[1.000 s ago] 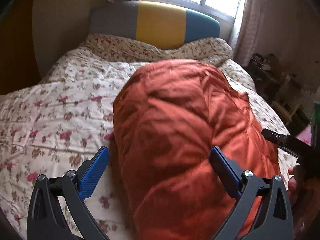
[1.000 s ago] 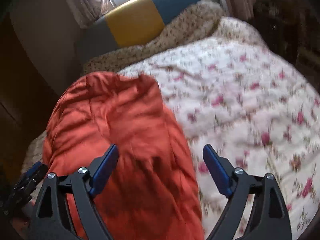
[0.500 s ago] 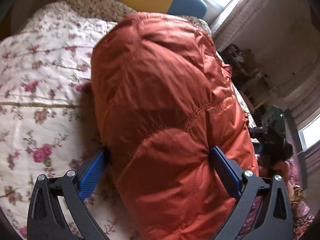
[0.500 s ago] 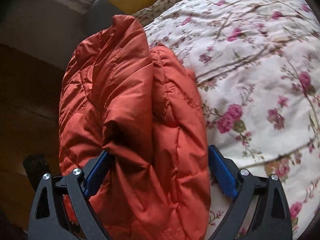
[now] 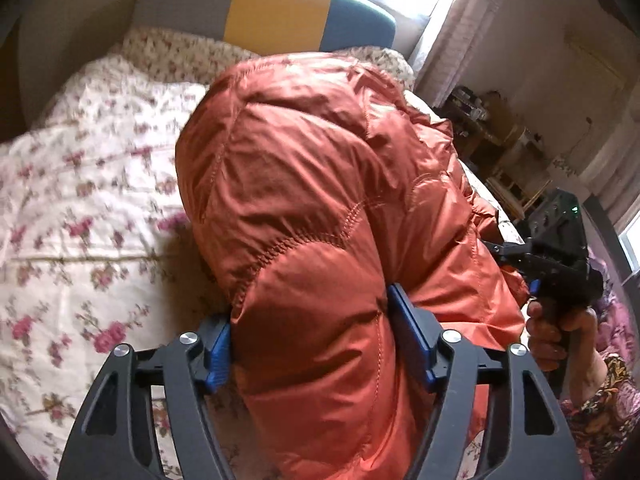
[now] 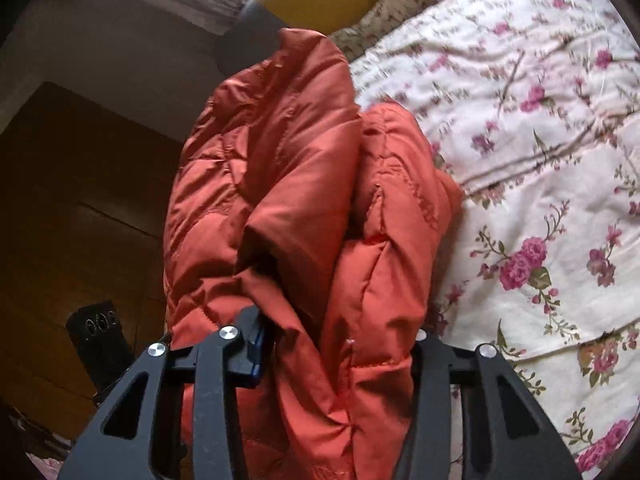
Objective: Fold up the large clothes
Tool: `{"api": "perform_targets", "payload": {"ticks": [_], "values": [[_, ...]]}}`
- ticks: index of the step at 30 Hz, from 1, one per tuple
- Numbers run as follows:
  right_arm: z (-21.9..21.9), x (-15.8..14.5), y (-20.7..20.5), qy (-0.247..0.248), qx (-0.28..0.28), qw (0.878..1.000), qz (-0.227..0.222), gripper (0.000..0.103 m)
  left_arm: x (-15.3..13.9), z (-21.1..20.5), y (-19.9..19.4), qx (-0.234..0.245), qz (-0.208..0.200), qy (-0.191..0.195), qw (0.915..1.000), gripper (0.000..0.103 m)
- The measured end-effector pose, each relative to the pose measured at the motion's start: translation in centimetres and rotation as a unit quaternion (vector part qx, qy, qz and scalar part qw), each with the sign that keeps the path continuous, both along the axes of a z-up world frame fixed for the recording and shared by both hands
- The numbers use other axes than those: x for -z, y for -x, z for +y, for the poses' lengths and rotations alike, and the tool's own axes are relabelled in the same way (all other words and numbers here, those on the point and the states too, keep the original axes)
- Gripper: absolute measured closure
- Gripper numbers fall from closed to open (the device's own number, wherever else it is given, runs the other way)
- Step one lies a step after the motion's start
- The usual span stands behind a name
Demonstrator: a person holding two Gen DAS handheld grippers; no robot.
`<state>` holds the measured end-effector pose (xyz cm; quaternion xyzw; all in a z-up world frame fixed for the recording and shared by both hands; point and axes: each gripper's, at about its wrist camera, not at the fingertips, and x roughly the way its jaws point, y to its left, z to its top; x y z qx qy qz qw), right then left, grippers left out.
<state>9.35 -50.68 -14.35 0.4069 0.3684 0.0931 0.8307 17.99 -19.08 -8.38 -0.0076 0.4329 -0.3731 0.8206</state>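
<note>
Across the bed's floral quilt (image 5: 80, 208) lies a puffy, quilted orange-red down jacket (image 5: 320, 208), bundled into a long roll whose long axis runs from the foot edge, where both grippers meet it, toward the headboard end. Beyond it stands a padded headboard in grey, yellow and teal panels (image 5: 276, 12), with a second, finer-flowered blanket (image 5: 168, 52) heaped along that edge and a bright window with pale curtains (image 5: 444, 28) behind. Off the bed's right side sits cluttered dark furniture (image 5: 492, 136), too blurred to read.

The left gripper (image 5: 310, 342) pinches the near end of the jacket, its blue pads pressed into the padding on both sides. The right gripper (image 6: 340, 344) likewise squeezes a thick gathered fold of the same jacket (image 6: 304, 184); its right pad is buried under fabric. In the left wrist view that right gripper's black body (image 5: 556, 256) shows at the jacket's right flank, held by a bare hand (image 5: 560, 332).

From the right wrist view the jacket rises in two upright folds, leaning slightly left, with dark wooden panelling (image 6: 80, 200) to its left and the quilt (image 6: 540, 160) to its right.
</note>
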Motion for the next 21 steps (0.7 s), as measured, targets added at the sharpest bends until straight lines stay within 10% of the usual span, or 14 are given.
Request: {"api": "perform_targets", "payload": {"ticks": [11, 21], "values": [[5.1, -3.8, -0.1, -0.001, -0.012, 0.996, -0.089, 0.068, -5.0, 3.6, -0.4, -0.033, -0.108, 0.021, 0.9933, 0.048], [13.3, -5.8, -8.2, 0.001, -0.048, 0.989, -0.141, 0.068, -6.5, 10.8, -5.2, -0.120, -0.176, 0.020, 0.9768, 0.051]]}}
